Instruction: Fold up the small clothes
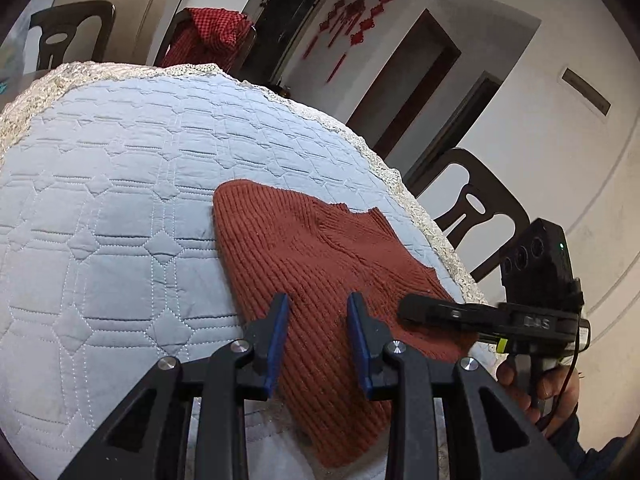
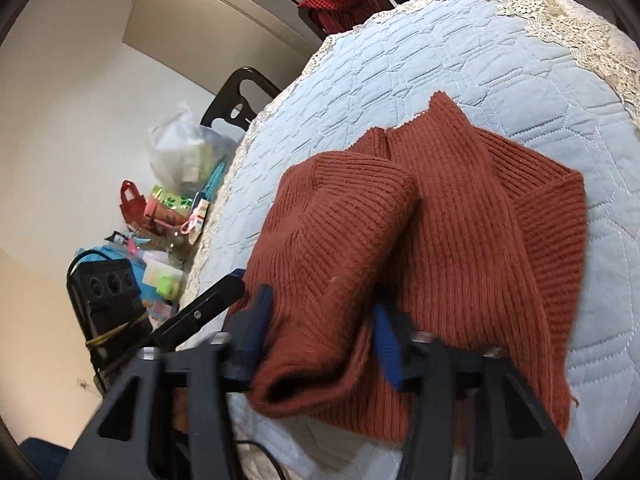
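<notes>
A rust-red ribbed knit sweater [image 1: 304, 248] lies on the pale blue quilted table cover [image 1: 120, 180], near the table's right edge. My left gripper [image 1: 318, 320] hovers over the sweater's lower part, its blue pads apart with nothing pinched between them. In the right wrist view the sweater [image 2: 460, 220] has one sleeve [image 2: 332, 220] folded over its body. My right gripper [image 2: 322, 320] straddles that sleeve's cuff end, open, with a dark gap beside the right pad. The picture is blurred there. Each gripper appears in the other's view, the right gripper [image 1: 404, 308] and the left gripper [image 2: 224, 292].
A lace border [image 1: 400, 184] rims the round table. Dark chairs [image 1: 476, 208] stand around it, one draped with a red checked cloth [image 1: 208, 36]. Plastic bags and small packets [image 2: 172, 200] clutter the surface left of the table. A person's hand [image 1: 548, 384] holds the right gripper.
</notes>
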`<state>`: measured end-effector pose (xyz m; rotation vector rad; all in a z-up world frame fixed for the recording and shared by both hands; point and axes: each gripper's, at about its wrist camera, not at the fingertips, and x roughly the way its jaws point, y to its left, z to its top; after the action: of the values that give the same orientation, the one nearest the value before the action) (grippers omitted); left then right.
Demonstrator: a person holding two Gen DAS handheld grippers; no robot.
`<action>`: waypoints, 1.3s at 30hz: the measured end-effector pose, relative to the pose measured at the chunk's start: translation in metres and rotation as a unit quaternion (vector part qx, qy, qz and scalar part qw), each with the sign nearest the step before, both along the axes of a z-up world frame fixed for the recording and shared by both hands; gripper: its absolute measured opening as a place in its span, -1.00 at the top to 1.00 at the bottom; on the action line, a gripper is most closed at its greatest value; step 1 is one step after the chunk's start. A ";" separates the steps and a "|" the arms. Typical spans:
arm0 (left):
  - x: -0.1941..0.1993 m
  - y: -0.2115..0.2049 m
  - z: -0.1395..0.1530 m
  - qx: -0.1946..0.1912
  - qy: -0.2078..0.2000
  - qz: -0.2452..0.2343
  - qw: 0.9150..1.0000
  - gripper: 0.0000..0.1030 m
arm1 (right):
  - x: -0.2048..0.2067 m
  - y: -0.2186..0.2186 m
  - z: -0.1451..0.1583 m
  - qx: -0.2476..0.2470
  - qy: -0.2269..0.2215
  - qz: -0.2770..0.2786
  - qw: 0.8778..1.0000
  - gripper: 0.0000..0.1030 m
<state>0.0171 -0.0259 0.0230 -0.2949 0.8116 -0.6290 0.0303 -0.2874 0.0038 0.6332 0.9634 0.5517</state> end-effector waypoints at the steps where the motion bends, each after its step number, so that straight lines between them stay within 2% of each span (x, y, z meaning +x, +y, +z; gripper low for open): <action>1: 0.000 -0.001 0.000 0.002 -0.002 -0.001 1.000 0.38 | 0.001 -0.001 -0.002 -0.002 0.004 -0.005 1.000 0.51; 4: 0.000 -0.005 0.004 0.006 -0.005 -0.003 1.000 0.38 | -0.001 -0.005 0.002 -0.004 -0.003 -0.012 1.000 0.66; 9: -0.003 -0.024 0.015 0.001 -0.021 -0.035 0.999 0.38 | -0.016 -0.025 0.030 -0.014 -0.058 -0.028 0.998 0.69; 12: -0.005 -0.039 0.013 0.008 -0.025 -0.059 0.998 0.37 | -0.027 -0.051 0.035 -0.024 -0.074 -0.057 0.995 0.69; 14: -0.006 -0.048 0.007 0.014 -0.023 -0.073 0.997 0.38 | -0.031 -0.067 0.028 -0.028 -0.067 -0.077 0.994 0.69; 17: -0.010 -0.053 0.005 0.029 -0.034 -0.072 0.996 0.37 | -0.032 -0.077 0.001 -0.036 -0.028 -0.094 0.995 0.72; 21: -0.010 -0.048 0.005 0.026 -0.029 -0.070 0.997 0.37 | -0.037 -0.079 -0.005 -0.017 -0.033 -0.092 0.995 0.71; 24: -0.013 -0.045 0.011 0.030 -0.030 -0.062 0.997 0.37 | -0.038 -0.079 0.004 -0.036 -0.042 -0.089 0.995 0.70; 28: -0.024 -0.041 0.021 0.027 -0.042 -0.060 0.997 0.37 | -0.052 -0.087 0.030 -0.064 -0.088 -0.111 0.988 0.70; 32: -0.037 -0.049 0.022 0.041 -0.052 -0.084 0.994 0.37 | -0.069 -0.072 0.046 -0.089 -0.128 -0.067 0.985 0.70; 35: -0.042 -0.055 0.012 0.064 -0.054 -0.093 0.992 0.37 | -0.077 -0.052 0.037 -0.126 -0.126 -0.025 0.984 0.70; 36: -0.042 -0.056 0.008 0.068 -0.054 -0.094 0.992 0.37 | -0.075 -0.050 0.028 -0.146 -0.117 -0.024 0.982 0.70; 37: -0.041 -0.059 0.005 0.068 -0.049 -0.093 0.992 0.37 | -0.073 -0.050 0.017 -0.173 -0.105 -0.029 0.979 0.84; 38: -0.040 -0.061 0.004 0.069 -0.050 -0.090 0.992 0.37 | -0.071 -0.052 0.009 -0.184 -0.100 -0.035 0.977 0.84; 39: -0.040 -0.064 0.005 0.075 -0.055 -0.089 0.992 0.37 | -0.072 -0.055 0.008 -0.171 -0.106 -0.041 0.979 0.84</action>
<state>-0.0231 -0.0897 0.0281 -0.0501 0.7793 -0.7415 -0.0414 -0.3423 0.0117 0.2970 0.8019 0.3603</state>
